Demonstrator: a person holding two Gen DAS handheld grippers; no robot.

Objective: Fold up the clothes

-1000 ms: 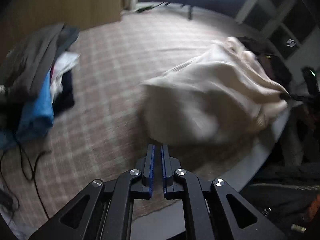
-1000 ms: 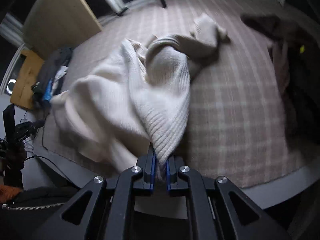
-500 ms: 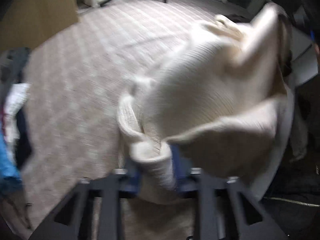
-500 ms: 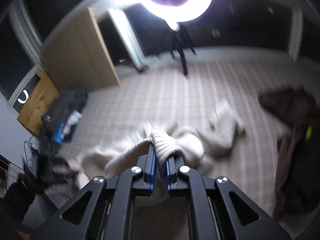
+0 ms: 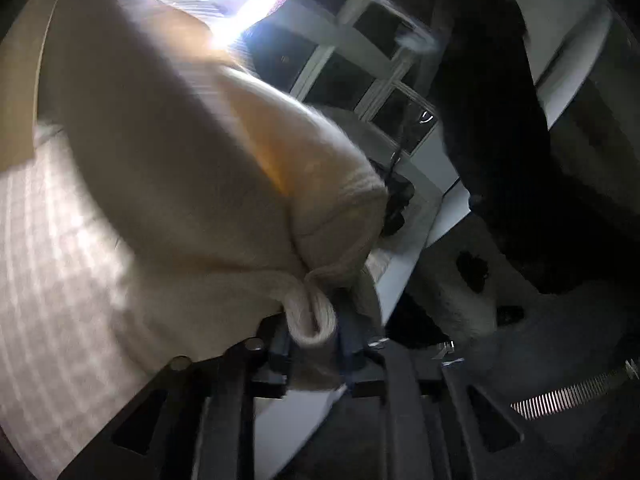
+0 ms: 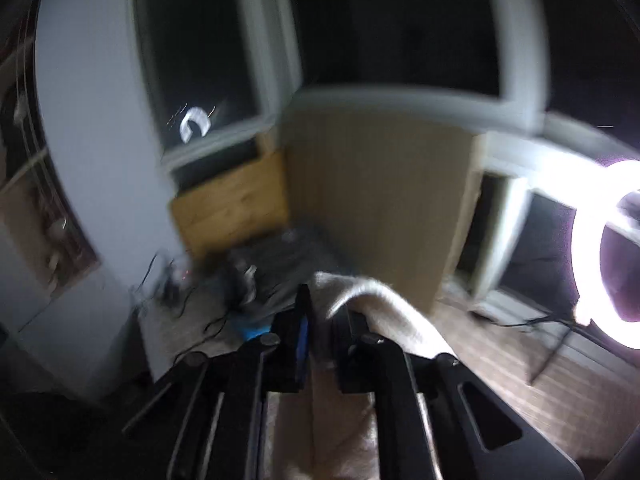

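Lifted off the bed, cream ribbed sweater [image 5: 208, 184], bunched, blurred.

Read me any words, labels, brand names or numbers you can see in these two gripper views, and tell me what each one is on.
None can be read in either view.
The cream knit sweater shows no tag or print.
The pile of clothes by the wooden board is too blurred to show any label.
The bright curved mark in the window pane looks like a reflection of the ring light, not a letter.
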